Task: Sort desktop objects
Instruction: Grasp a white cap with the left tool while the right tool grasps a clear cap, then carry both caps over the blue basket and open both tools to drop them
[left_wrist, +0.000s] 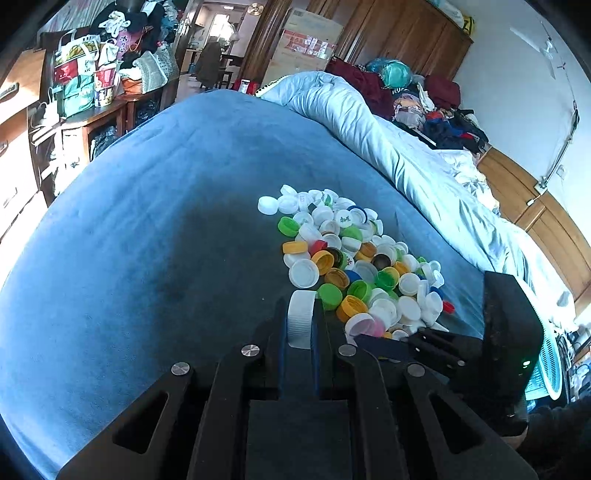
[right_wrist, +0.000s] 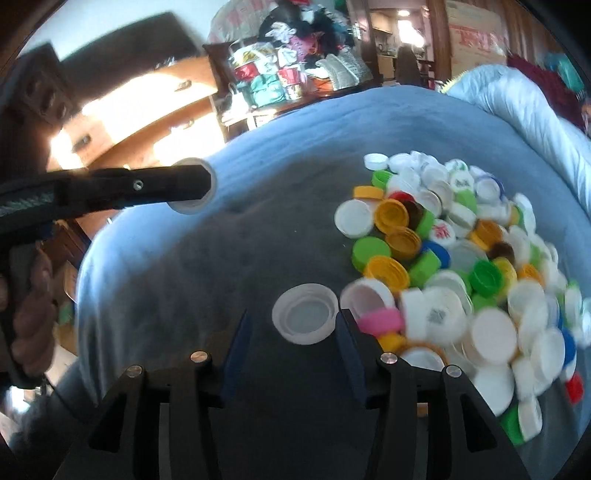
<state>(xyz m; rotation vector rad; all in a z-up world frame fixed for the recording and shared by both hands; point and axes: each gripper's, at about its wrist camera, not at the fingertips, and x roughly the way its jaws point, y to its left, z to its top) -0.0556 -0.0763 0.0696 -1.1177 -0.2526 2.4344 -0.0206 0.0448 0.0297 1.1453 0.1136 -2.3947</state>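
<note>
A heap of plastic bottle caps (left_wrist: 351, 258), mostly white with green, yellow, blue and red ones, lies on a blue bedspread (left_wrist: 147, 229). My left gripper (left_wrist: 300, 301) is shut on a white ribbed cap (left_wrist: 301, 321), held on edge above the cloth left of the heap. In the right wrist view that left gripper (right_wrist: 207, 184) hangs at the left with its white cap (right_wrist: 184, 207). My right gripper (right_wrist: 293, 314) is open at the near left edge of the caps (right_wrist: 461, 258). A translucent white cap (right_wrist: 304, 314) lies hollow side up between its fingertips, close to the right finger.
A rolled pale blue duvet (left_wrist: 369, 122) runs along the bed's far right side. A wooden cabinet piled with bags (left_wrist: 92, 92) stands beyond the bed's left edge. A person's hand (right_wrist: 29, 314) grips the left gripper's handle. Bare bedspread (right_wrist: 166, 277) spreads left of the heap.
</note>
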